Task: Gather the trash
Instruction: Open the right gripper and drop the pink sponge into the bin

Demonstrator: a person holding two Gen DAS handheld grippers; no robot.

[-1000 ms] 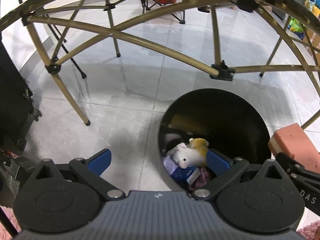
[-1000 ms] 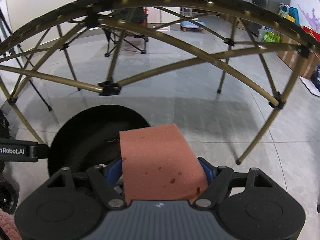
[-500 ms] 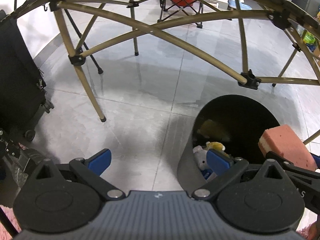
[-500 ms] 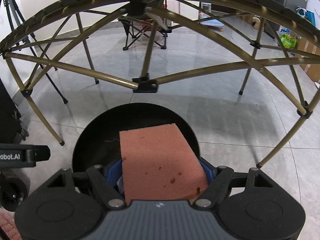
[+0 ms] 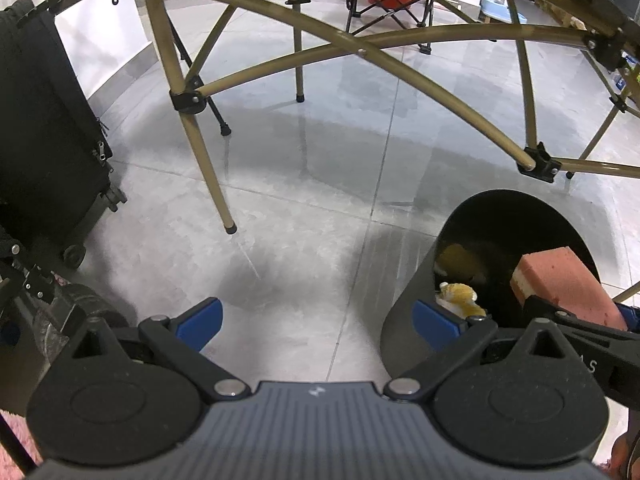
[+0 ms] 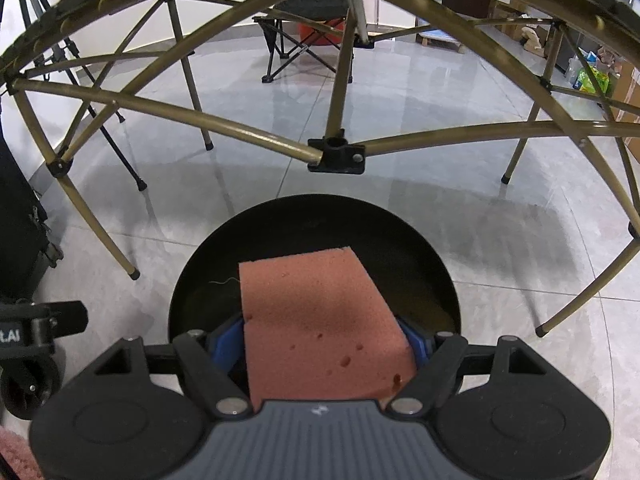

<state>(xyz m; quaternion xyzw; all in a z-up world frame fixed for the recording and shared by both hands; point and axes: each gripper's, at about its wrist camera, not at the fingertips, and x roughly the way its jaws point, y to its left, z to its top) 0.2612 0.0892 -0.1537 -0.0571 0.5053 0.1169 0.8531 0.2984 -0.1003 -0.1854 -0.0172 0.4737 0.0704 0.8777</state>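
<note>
My right gripper [image 6: 322, 336] is shut on a pink sponge [image 6: 320, 320] and holds it over the open mouth of a round black trash bin [image 6: 420, 240]. In the left wrist view the bin [image 5: 404, 320] stands at the lower right, with the sponge [image 5: 560, 284] above its opening and a white and yellow plush toy [image 5: 460, 298] lying inside. My left gripper [image 5: 316, 320] is open and empty above the floor, just left of the bin.
Gold metal frame poles [image 5: 200, 152] with black joints [image 6: 336, 156] arch over and around the bin. A black wheeled suitcase [image 5: 44, 140] stands at the left. A folding camp chair [image 6: 308, 40] stands far back. The floor is grey tile.
My left gripper has moved left, away from above the bin. My right gripper has carried the sponge left until it is centred over the bin's mouth.
</note>
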